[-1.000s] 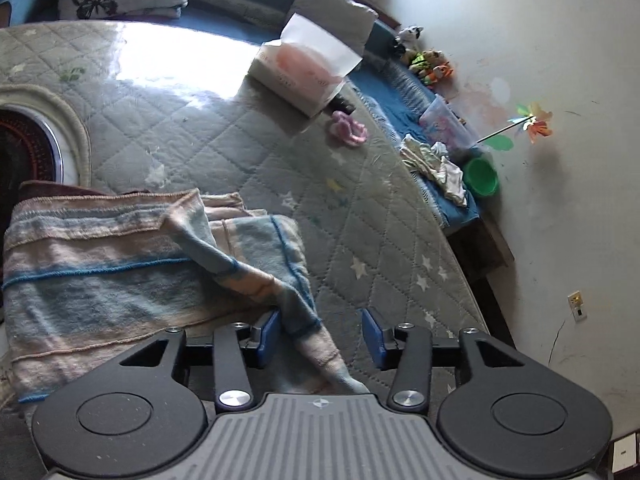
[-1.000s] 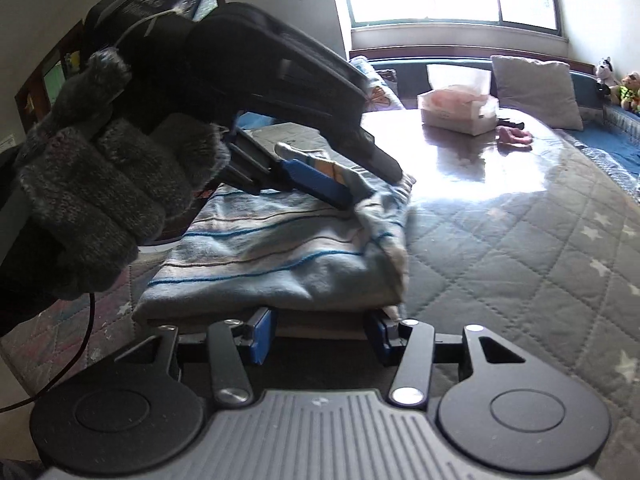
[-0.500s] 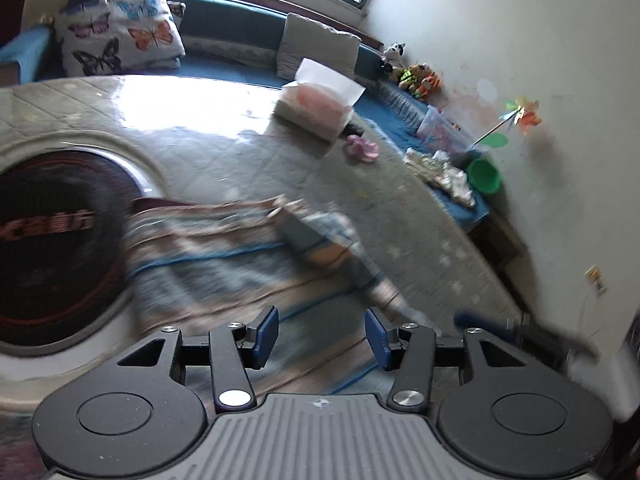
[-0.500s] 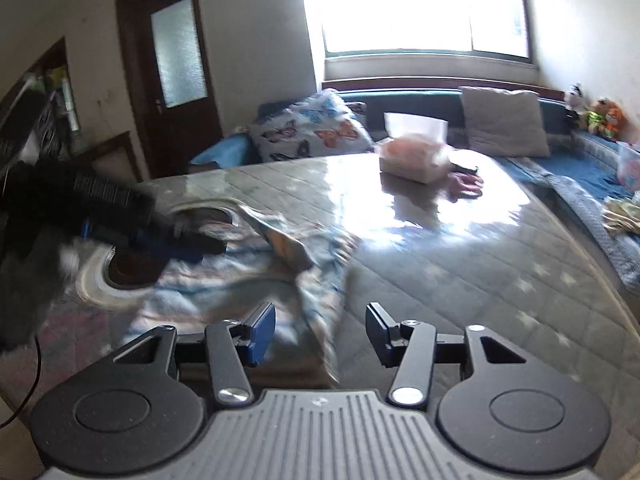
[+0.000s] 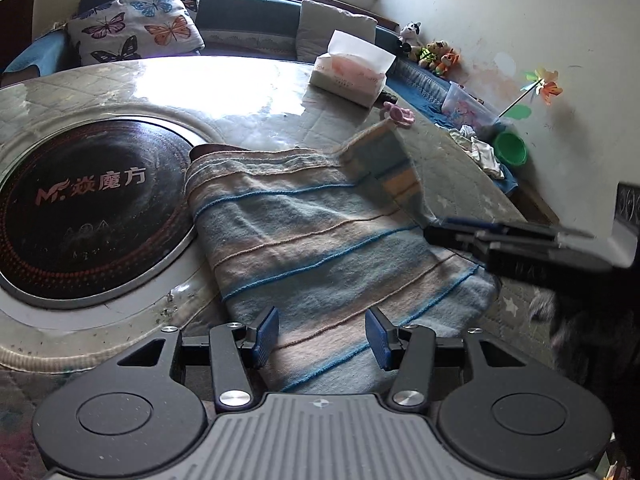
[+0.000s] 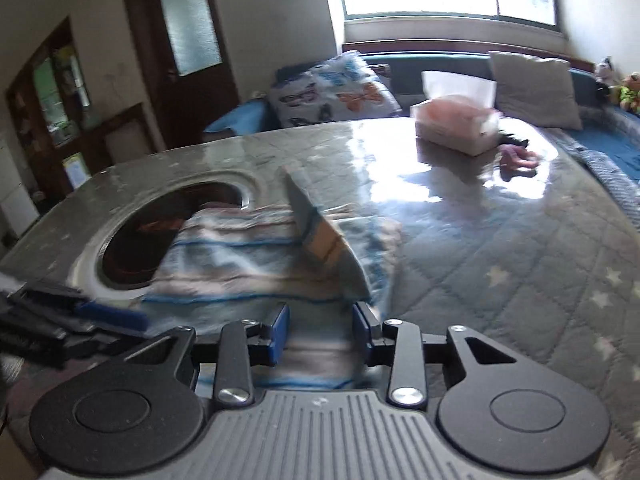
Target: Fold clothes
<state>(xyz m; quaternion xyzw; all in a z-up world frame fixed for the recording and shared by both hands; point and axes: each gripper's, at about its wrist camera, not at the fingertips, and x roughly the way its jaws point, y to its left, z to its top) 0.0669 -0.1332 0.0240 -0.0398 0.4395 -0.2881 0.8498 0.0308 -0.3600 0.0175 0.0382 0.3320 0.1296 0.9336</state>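
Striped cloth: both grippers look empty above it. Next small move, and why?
Probably press down the raised corner of the striped cloth. It stands up off the otherwise flat folded pile, and both the left gripper and right gripper are open, holding nothing.

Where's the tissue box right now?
The tissue box sits at the table's far end in both views, beyond the striped cloth, with a small pink thing just beside it.
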